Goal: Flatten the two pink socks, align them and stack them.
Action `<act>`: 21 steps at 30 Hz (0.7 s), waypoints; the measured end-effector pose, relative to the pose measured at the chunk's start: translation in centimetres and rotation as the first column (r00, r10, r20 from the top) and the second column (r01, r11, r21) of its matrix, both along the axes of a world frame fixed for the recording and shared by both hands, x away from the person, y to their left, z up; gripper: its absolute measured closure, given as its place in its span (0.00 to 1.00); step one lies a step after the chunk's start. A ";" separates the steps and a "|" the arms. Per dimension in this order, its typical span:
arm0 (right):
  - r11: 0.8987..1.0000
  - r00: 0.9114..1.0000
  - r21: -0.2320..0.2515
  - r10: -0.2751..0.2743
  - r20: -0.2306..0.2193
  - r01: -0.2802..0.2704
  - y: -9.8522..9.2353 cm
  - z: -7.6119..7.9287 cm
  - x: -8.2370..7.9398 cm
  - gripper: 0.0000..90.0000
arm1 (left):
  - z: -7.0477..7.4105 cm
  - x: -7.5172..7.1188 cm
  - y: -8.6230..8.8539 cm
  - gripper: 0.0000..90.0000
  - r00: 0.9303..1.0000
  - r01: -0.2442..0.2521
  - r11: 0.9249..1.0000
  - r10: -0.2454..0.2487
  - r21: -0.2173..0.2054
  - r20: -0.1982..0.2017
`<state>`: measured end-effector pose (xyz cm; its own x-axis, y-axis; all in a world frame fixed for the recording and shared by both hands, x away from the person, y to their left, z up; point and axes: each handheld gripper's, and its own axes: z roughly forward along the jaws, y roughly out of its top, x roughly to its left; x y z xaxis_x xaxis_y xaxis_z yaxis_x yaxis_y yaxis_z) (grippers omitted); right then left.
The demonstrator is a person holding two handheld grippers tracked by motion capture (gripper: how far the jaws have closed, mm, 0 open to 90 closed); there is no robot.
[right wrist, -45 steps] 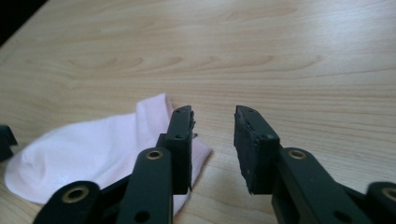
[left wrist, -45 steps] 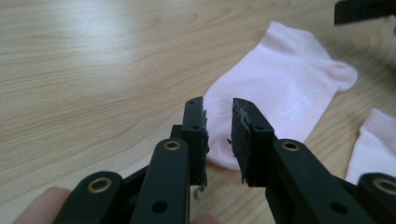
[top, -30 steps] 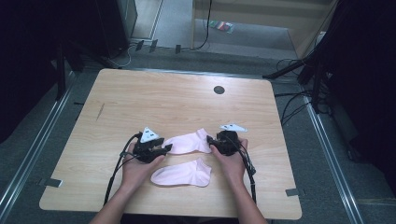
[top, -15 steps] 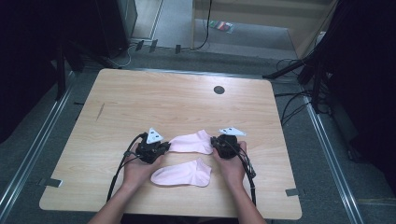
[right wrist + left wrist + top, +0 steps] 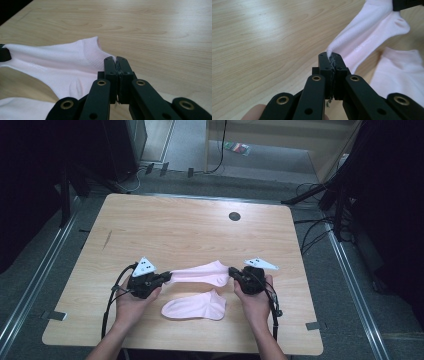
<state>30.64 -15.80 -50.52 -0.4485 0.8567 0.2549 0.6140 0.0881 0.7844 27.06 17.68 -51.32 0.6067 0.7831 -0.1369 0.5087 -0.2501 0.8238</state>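
A pale pink sock (image 5: 200,272) hangs stretched just above the wooden table (image 5: 190,227) between my two grippers. My left gripper (image 5: 167,276) is shut on its toe end, the fabric (image 5: 372,32) pinched at the jaw tips (image 5: 331,57). My right gripper (image 5: 233,271) is shut on the ribbed cuff (image 5: 92,50), with the jaw tips (image 5: 115,60) closed on its edge. A second pink sock (image 5: 195,307) lies flat on the table just in front of the held one, between the person's hands, seen also as sock (image 5: 402,75) and sock (image 5: 20,107).
A dark round hole (image 5: 234,216) sits near the table's far edge. Black cables (image 5: 112,295) trail from both grippers toward the front edge. Dark equipment and cables surround the table on the floor.
Both grippers closed on the ends of the farther sock, then rose and drew apart. The sock left the table and now spans taut between them. The nearer sock stayed put.
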 end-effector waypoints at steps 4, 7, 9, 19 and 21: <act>0.999 0.999 0.025 0.032 0.010 -0.032 0.1 0.7 -1.8 0.99 | 0.7 -2.0 0.4 0.99 0.999 0.034 0.999 -0.034 -0.021 0.012; 0.998 0.998 0.035 0.056 0.007 -0.056 0.1 0.9 -3.2 0.99 | 0.9 -3.5 0.5 0.99 0.998 0.053 0.998 -0.053 -0.027 0.016; 0.997 0.998 0.036 0.068 0.009 -0.069 0.1 1.0 -4.0 0.99 | 0.8 -4.3 0.6 0.99 0.998 0.064 0.998 -0.063 -0.024 0.016; 0.993 0.993 0.023 0.116 -0.037 -0.115 0.3 0.1 -6.5 0.98 | -0.4 -6.6 0.8 0.99 0.996 0.085 0.996 -0.085 -0.025 -0.012; 0.992 0.991 0.024 0.122 -0.054 -0.121 0.3 -0.3 -6.7 0.98 | -0.8 -6.7 0.8 0.99 0.995 0.097 0.995 -0.098 -0.026 -0.028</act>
